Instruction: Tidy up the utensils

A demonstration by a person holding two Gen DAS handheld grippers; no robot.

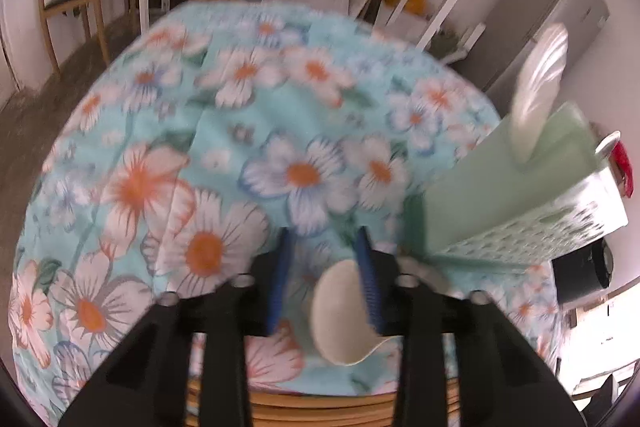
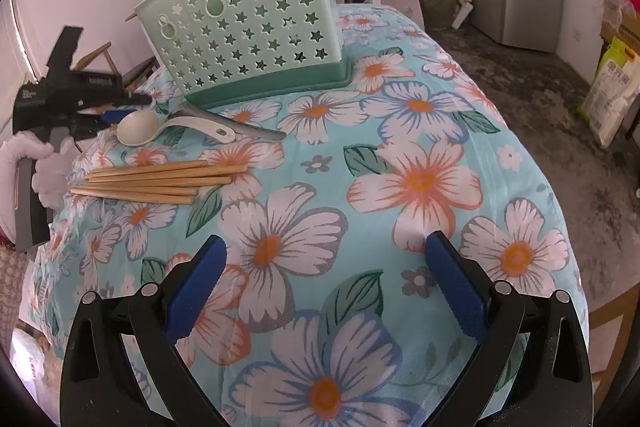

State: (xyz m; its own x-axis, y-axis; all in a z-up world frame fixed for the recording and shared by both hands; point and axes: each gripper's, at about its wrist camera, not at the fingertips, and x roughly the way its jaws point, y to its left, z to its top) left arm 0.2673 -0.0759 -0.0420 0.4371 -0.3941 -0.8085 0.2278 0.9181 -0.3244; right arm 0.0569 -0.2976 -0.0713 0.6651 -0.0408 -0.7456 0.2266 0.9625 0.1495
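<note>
We see the left claw [image 1: 324,267], blurred, seemingly half-closed beside the cream plastic spoon [image 1: 340,315] to lift it toward the mint star-perforated basket [image 2: 244,27], while the right claw [image 2: 324,287] waits released.

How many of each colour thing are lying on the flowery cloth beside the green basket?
Wooden chopsticks: 5, as far as I can tell them apart
White spoon: 1
Grey utensil, partly under the spoon's handle: 1
Total: 7
</note>
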